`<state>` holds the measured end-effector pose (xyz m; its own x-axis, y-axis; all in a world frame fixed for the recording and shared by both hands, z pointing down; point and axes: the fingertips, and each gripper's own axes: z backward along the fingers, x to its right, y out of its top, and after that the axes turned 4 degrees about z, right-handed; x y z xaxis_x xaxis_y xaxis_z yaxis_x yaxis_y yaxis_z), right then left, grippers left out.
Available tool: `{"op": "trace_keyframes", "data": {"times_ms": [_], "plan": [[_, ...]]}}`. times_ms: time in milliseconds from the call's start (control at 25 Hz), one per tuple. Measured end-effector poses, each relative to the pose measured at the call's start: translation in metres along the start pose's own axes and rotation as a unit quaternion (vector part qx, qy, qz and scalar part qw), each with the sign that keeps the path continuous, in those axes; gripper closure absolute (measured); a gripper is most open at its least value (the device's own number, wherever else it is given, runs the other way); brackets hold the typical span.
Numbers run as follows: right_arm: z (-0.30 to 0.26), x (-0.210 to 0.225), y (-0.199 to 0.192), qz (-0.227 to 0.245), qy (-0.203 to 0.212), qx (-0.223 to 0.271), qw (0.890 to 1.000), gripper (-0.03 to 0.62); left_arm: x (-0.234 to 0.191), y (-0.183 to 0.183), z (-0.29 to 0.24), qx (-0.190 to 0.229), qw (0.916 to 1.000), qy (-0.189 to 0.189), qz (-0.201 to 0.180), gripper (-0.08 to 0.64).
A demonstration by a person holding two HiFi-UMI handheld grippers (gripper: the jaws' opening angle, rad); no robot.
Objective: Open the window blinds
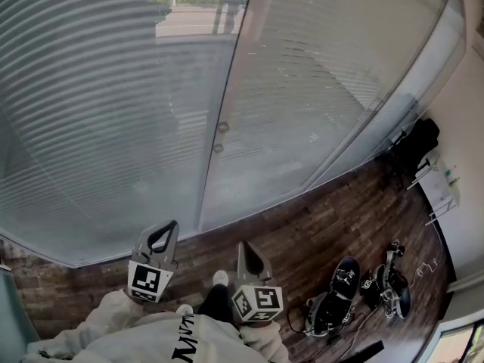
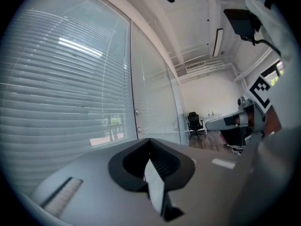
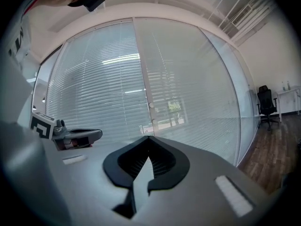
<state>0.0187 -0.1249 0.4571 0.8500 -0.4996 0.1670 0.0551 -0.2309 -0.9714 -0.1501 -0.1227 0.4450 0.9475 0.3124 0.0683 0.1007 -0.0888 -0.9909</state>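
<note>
Slatted window blinds [image 1: 98, 104] hang closed behind curved glass panels. Two small round knobs [image 1: 221, 137] sit on the upright frame between the panels, and they also show in the left gripper view as knobs [image 2: 137, 113] and in the right gripper view as knobs [image 3: 152, 106]. My left gripper [image 1: 171, 225] is held low in front of the glass, shut and empty, well short of the knobs. Beside it my right gripper [image 1: 241, 246] is also shut with nothing in it. Both point toward the blinds [image 2: 61, 93] [image 3: 103, 98]. In each gripper view the jaws meet: left gripper [image 2: 150, 141], right gripper [image 3: 149, 138].
A dark wooden floor [image 1: 318, 225] runs along the glass. At the right stand a black office chair [image 1: 414, 146] and a white desk [image 1: 439, 191]. Dark equipment with cables [image 1: 340, 293] lies on the floor at lower right. My light sleeves fill the bottom edge.
</note>
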Motion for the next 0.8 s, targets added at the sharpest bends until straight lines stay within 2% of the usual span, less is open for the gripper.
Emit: {"op": "trace_keyframes", "data": {"times_ms": [120,280,600,800], "plan": [[0.002,0.01,0.001,0.005,0.021,0.002,1.0,0.591,0.011,-0.002,-0.001,-0.003,0.9998,0.02,-0.002,0.56],[0.008,0.024,-0.016,0.008,0.051,-0.006,0.999,0.591,0.032,-0.017,0.002,-0.004,0.9988,0.05,0.002,0.56],[0.091,0.082,-0.046,0.024,0.137,-0.01,0.99,0.591,0.15,-0.038,0.043,-0.011,0.9911,0.132,0.002,0.56],[0.095,0.098,-0.055,0.037,0.187,-0.011,0.982,0.591,0.177,-0.05,0.05,-0.014,0.9826,0.185,0.004,0.56]]}}
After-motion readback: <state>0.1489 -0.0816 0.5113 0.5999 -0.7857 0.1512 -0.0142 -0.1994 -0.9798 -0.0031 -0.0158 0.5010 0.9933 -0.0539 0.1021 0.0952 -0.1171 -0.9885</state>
